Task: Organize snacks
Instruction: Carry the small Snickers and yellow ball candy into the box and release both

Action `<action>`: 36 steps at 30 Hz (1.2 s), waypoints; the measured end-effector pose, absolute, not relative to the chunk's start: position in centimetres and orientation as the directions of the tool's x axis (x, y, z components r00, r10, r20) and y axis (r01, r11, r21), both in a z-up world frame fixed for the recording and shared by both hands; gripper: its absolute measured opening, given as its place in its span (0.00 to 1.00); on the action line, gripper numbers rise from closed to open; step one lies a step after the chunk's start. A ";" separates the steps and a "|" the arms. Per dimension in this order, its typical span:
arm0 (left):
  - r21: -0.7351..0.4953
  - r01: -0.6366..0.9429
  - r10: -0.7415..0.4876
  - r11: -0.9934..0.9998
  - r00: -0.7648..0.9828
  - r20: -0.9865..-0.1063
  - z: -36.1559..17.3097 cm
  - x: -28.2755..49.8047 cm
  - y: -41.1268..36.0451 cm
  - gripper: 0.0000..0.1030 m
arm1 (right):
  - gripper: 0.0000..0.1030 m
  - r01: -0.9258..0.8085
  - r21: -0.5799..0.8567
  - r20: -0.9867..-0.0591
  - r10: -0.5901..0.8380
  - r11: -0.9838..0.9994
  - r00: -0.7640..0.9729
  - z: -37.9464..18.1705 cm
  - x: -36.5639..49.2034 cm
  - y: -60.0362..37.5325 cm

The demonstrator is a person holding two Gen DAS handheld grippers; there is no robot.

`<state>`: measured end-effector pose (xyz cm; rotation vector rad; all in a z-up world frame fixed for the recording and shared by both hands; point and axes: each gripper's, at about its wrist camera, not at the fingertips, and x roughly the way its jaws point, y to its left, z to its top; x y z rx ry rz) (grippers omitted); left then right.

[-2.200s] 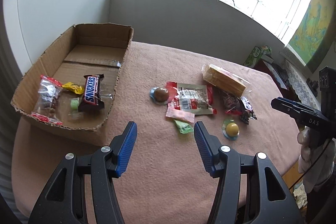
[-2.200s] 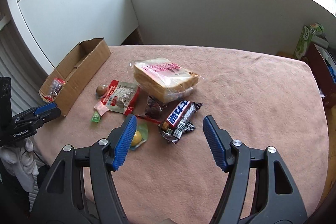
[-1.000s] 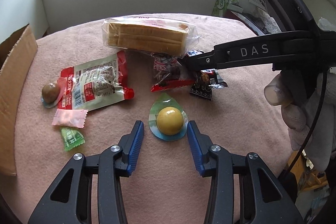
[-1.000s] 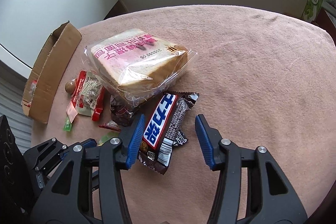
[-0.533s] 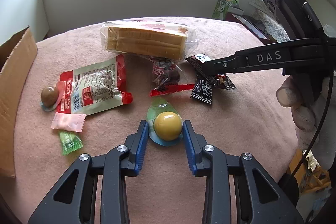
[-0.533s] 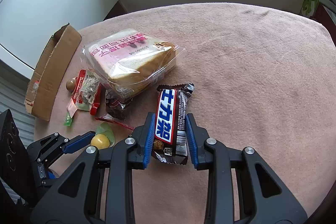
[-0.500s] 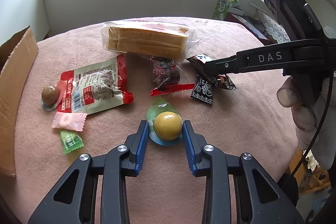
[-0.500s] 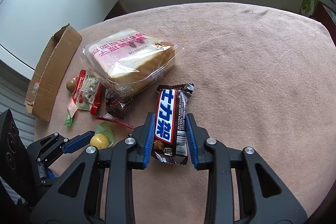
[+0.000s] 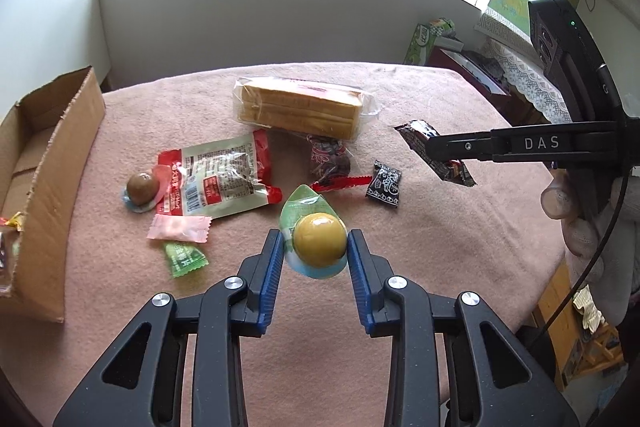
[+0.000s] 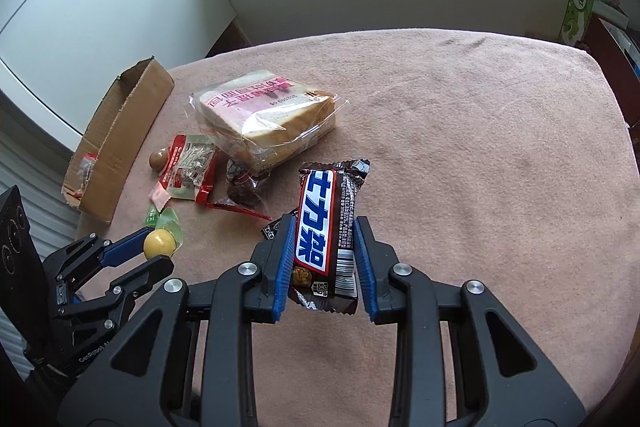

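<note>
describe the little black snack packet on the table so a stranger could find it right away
Start at the clear-wrapped loaf of sliced bread on the pink tablecloth. Nearer the camera lies a clear packet of dark dried fruit with a red strip, and beside that strip sits the small black packet with white drawings, the only black-and-white wrapper lying there.

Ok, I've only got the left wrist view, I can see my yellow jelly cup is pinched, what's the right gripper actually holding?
Observer: The right gripper is shut on a brown candy bar with a blue and white label.
Operator: Is the bar off the table?
Observer: It looks so; its free end points away from the camera, above the cloth.
Operator: What's under it?
Observer: A small black packet peeks out beside the left pad.
</note>
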<state>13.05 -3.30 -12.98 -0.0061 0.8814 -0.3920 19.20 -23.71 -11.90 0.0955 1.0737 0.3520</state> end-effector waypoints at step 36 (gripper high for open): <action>-0.121 -0.077 -0.026 0.990 0.733 -0.680 -8.5 13.5 19.5 0.30 | 0.29 -0.611 0.238 -0.779 0.525 0.755 0.344 -6.2 21.8 4.8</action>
